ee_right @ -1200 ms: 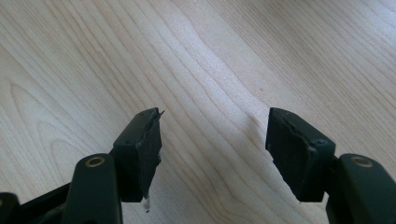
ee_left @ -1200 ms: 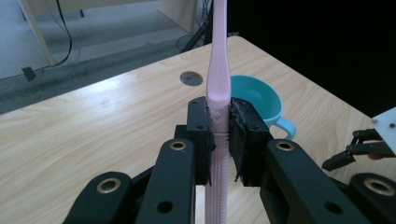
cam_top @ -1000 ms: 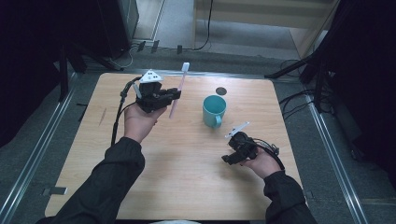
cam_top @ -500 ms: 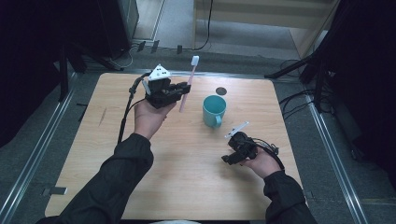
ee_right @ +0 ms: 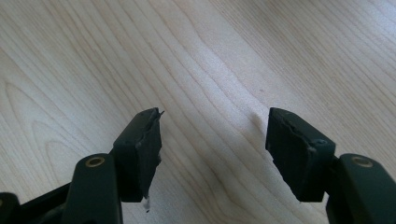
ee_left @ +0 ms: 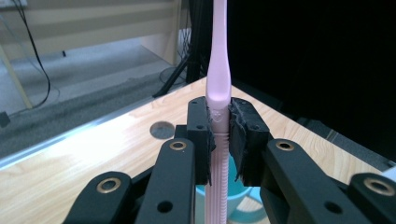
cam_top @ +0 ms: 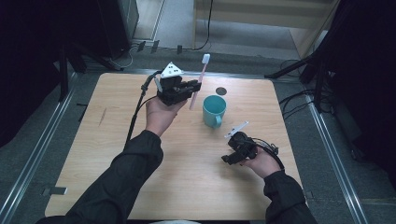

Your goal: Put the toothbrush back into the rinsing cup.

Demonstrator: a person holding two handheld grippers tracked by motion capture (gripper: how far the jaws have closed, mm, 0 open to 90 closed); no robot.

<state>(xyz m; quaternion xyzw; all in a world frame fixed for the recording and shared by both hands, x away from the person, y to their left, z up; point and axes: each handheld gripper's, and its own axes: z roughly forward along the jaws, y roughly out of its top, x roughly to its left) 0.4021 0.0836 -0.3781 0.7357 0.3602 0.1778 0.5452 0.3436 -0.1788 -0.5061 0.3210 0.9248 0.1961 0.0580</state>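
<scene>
- In the high view, the left gripper (cam_top: 195, 87) is lifted above the far part of the wooden table (cam_top: 116, 154), at about 11 o'clock from the table's middle.
- Its jaws are closed on a pink toothbrush (cam_top: 198, 82), which they clamp on its handle.
- The toothbrush stands nearly upright with a small tilt; the white brush head is at the top and the lower end of the handle hangs below the jaws.
- In the left gripper view, the toothbrush (ee_left: 219, 93) rises straight between the two black pads (ee_left: 201, 130), and its ribbed part goes down under them.
- A teal mug (cam_top: 214, 110) stands on the table just beside the toothbrush, at about 4 o'clock from the left gripper; the handle of the mug points toward the person.
- A small dark round hole (cam_top: 221, 90) is in the table top at 12 o'clock from the mug.
- The right gripper (cam_top: 225, 160) is low over the table, at about 5 o'clock from the mug and well apart from it.
- In the right gripper view, its jaws stand wide apart with nothing between them, and bare wood grain (ee_right: 205, 70) lies under them.
</scene>
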